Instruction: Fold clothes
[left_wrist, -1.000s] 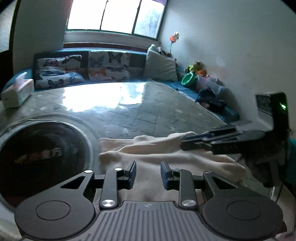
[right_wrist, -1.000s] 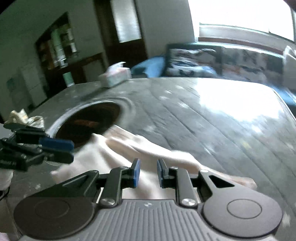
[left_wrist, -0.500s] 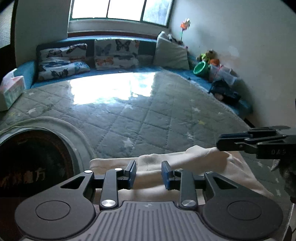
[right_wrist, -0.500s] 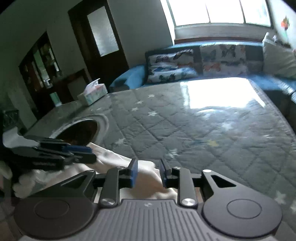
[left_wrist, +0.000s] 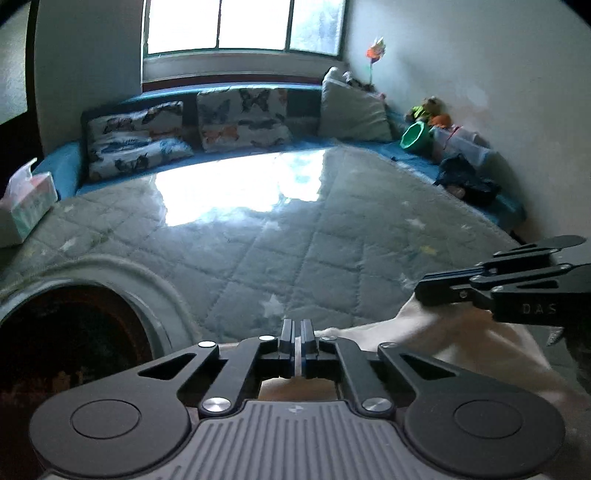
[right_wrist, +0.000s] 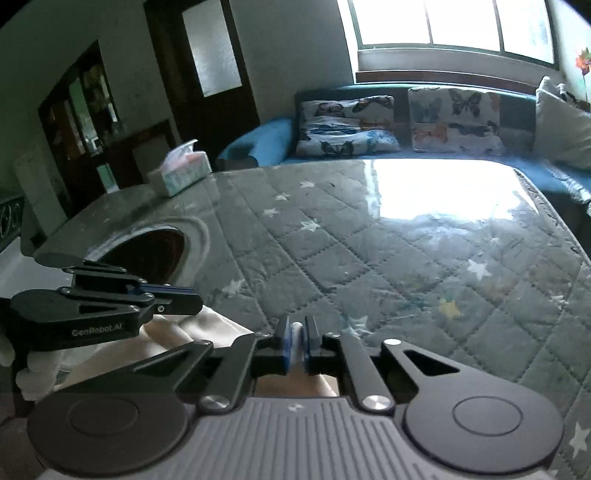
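A cream garment (left_wrist: 443, 343) lies at the near edge of the grey quilted table (left_wrist: 295, 240); it also shows in the right wrist view (right_wrist: 192, 332). My left gripper (left_wrist: 296, 350) is shut on the garment's near edge, a thin strip of cloth between its pads. My right gripper (right_wrist: 296, 345) is shut on another part of the same edge, with pale cloth showing between its blue pads. Each gripper appears in the other's view: the right one (left_wrist: 498, 284) to the right, the left one (right_wrist: 110, 299) to the left. Most of the garment is hidden under the grippers.
A dark round opening (left_wrist: 66, 343) is set in the table on the left, seen also in the right wrist view (right_wrist: 147, 254). A tissue box (right_wrist: 181, 171) stands at the far left. A blue bench with butterfly cushions (left_wrist: 240, 118) and toys (left_wrist: 424, 129) rings the table.
Both grippers went from open above the garment to shut on its near edge. Both views have tilted up, so less cloth shows.
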